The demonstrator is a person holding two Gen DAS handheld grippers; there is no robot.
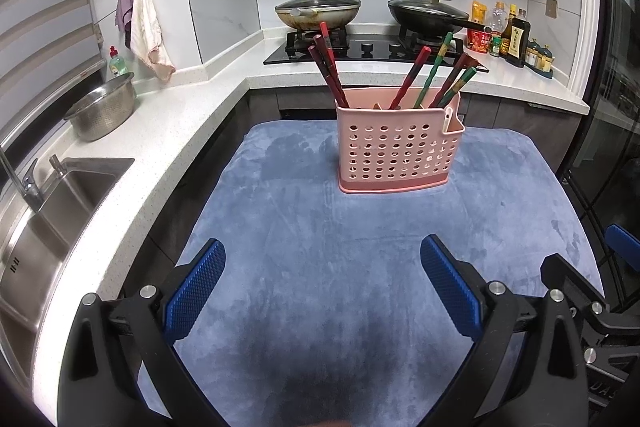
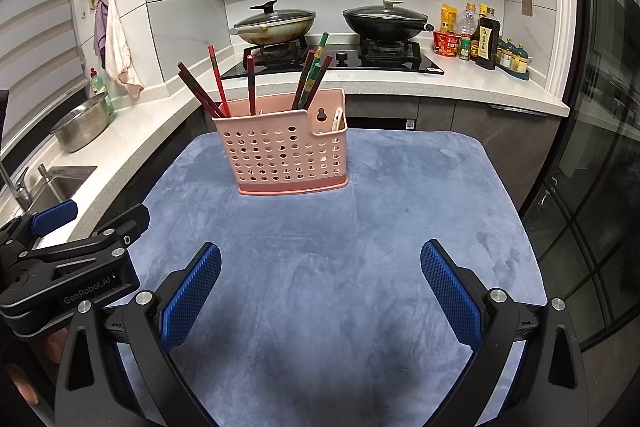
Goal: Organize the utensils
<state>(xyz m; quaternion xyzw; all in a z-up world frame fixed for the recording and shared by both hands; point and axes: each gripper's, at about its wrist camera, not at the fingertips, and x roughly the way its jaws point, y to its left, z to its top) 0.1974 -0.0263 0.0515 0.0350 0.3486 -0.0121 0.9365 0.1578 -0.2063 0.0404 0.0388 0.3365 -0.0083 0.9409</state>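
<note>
A pink plastic holder [image 1: 398, 141] stands upright toward the far side of a blue plush mat [image 1: 320, 247], its long side facing the cameras. Its front wall is punched with rows of round holes; the base is a slightly darker pink lip, and the right end has a lower pocket with a keyhole slot [image 2: 321, 115] behind it.

Chopsticks [image 1: 330, 67] stand in it, tips down, long axes steeply tilted — a dark red bundle at the left end leans up and to the left, while the mixed red and green ones [image 1: 444, 71] at the right lean up and to the right. A pale utensil [image 2: 337, 120] sits in the low right pocket.

The left gripper [image 1: 322, 267] hovers over the near part of the mat, its blue cross-hatched pads [image 1: 196, 289] spread wide with nothing between them. The right gripper [image 2: 320, 273] is likewise spread wide and holds nothing — both sit well short of the holder.

Beyond the mat, a speckled white counter [image 1: 192, 107] carries a perforated steel bowl [image 1: 102, 111] by a steel sink [image 1: 52, 203].
</note>
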